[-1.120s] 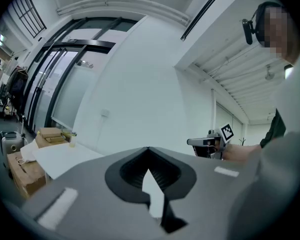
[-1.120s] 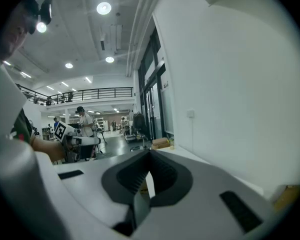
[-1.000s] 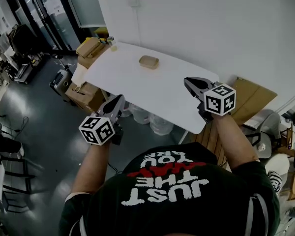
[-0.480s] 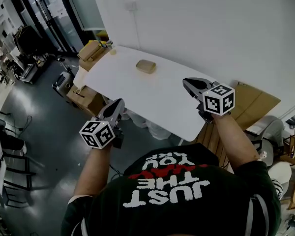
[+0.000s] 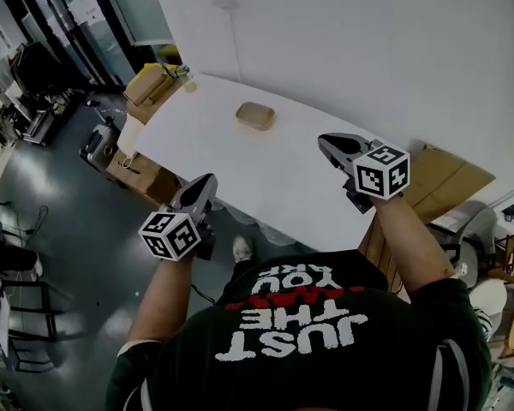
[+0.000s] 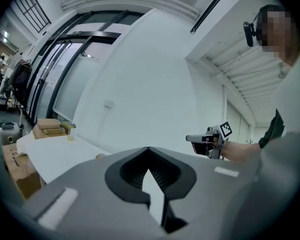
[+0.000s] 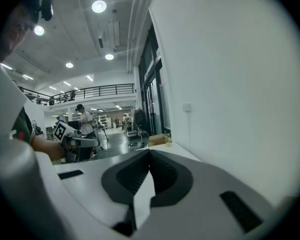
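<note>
Both grippers are pressed together with nothing between the jaws. Your left gripper (image 5: pixel 207 181) shows its dark ribbed pads meeting at the tip in its own view; same for your right gripper (image 5: pixel 325 141). Each is held up in the air and touches nothing.

Right gripper hangs over the near right end of the white oval table (image 5: pixel 240 174), its black-and-white marker cube (image 5: pixel 382 171) toward you. Left gripper sits off the table's near left edge, above the grey floor (image 5: pixel 60 195), its marker cube (image 5: pixel 170 234) likewise toward you. The two grippers are well apart.

One tan shallow oval dish (image 5: pixel 255 116) lies on the table toward the far side, roughly between the two jaw lines, and well apart from both.

Further out:
- brown cardboard boxes (image 5: pixel 148 84) at the table's far left end, with a small clear cup of yellowish liquid (image 5: pixel 188 79) just beside them
- more cardboard boxes (image 5: pixel 141 174) on the floor under the left edge
- flat brown cardboard sheet (image 5: pixel 450 178) against the white wall (image 5: pixel 368 50), right of the table
- your light shoe (image 5: pixel 242 248) shows below the near table edge
</note>
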Tool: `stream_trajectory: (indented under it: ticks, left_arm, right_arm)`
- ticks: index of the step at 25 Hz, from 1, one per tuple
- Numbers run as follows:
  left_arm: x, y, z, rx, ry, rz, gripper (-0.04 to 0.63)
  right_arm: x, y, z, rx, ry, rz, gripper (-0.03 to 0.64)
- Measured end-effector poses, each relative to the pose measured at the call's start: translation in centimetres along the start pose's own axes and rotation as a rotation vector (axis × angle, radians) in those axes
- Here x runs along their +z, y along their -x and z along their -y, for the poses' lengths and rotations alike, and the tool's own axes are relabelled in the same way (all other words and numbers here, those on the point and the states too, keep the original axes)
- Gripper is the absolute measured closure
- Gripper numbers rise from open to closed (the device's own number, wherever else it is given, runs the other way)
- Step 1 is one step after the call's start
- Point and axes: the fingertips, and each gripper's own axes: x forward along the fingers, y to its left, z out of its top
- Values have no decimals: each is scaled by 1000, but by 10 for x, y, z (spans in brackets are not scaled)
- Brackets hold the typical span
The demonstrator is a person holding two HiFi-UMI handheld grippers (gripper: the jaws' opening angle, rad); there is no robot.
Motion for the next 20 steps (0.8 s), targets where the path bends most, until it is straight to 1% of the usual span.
stream_trajectory:
  ticks: [5, 9, 12, 15, 18, 20]
  left_arm:
    - [11, -70, -95, -94, 0, -34, 588]
    - [28, -141, -159, -182, -1, -92, 588]
    - [32, -182, -199, -238, 14, -145, 588]
    - [24, -215, -234, -261, 42, -184, 588]
    - [9, -243, -256, -259, 84, -212, 588]
    - [-4, -257, -268, -252, 94, -232, 588]
  right_arm:
    - [8, -92, 41, -63, 2, -5, 610]
    - [19, -159, 86, -142, -74, 4, 611]
    - [20, -204, 109, -191, -93, -44, 611]
    - [16, -242, 132, -219, -115, -90, 609]
    - [6, -272, 154, -227, -128, -134, 609]
    - [-3, -290, 165, -220, -126, -156, 609]
